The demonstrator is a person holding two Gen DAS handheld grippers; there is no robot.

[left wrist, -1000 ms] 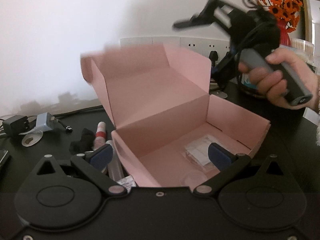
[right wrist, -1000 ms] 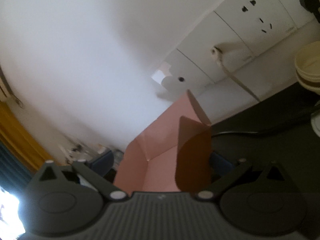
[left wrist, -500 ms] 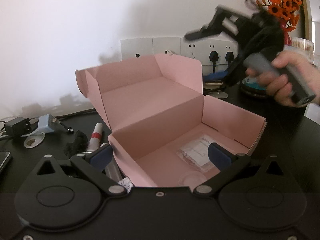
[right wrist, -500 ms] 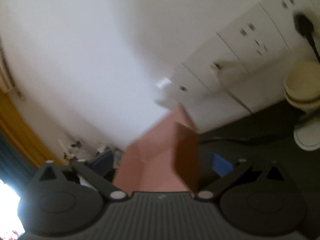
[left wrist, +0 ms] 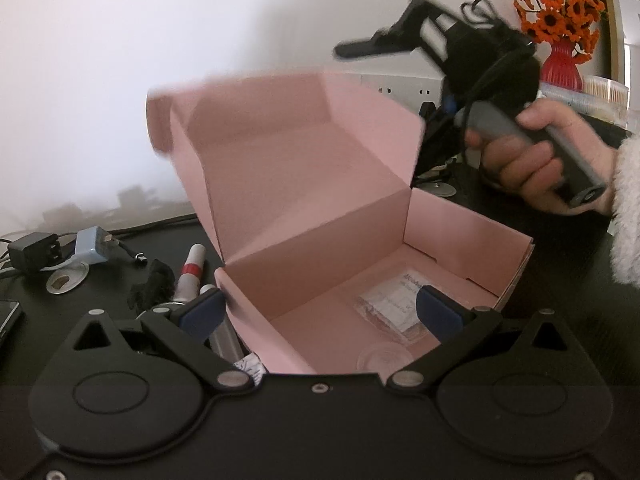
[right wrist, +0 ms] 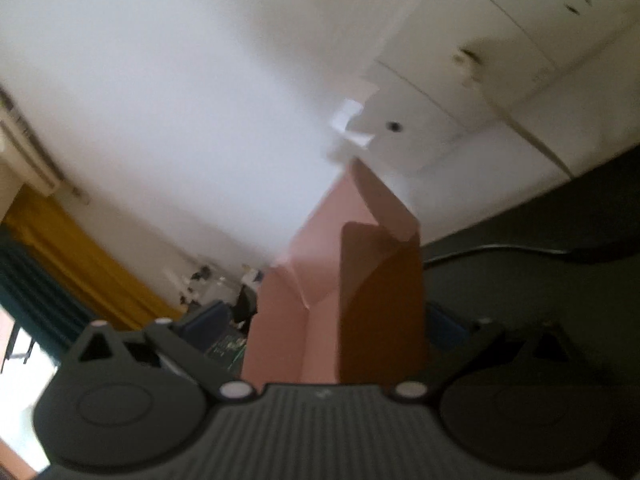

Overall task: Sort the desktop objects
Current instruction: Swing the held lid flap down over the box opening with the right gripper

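Straddling pink box [left wrist: 320,216] lid flap, right gripper [right wrist: 324,320] spread wide; left gripper [left wrist: 318,314] open, holding nothing.

box [left wrist: 360,272] mouth open above | lid [left wrist: 296,152] (upright) blocks rear

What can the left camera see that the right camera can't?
Only the left wrist view shows inside the pink box: a clear packet on its floor. It also shows the marker pen, blue charger, orange flowers, and the right hand-held gripper beside the lid's side flap.

Only the right wrist view shows the yellow curtain.

Both show the pink box, wall sockets and dark desk.
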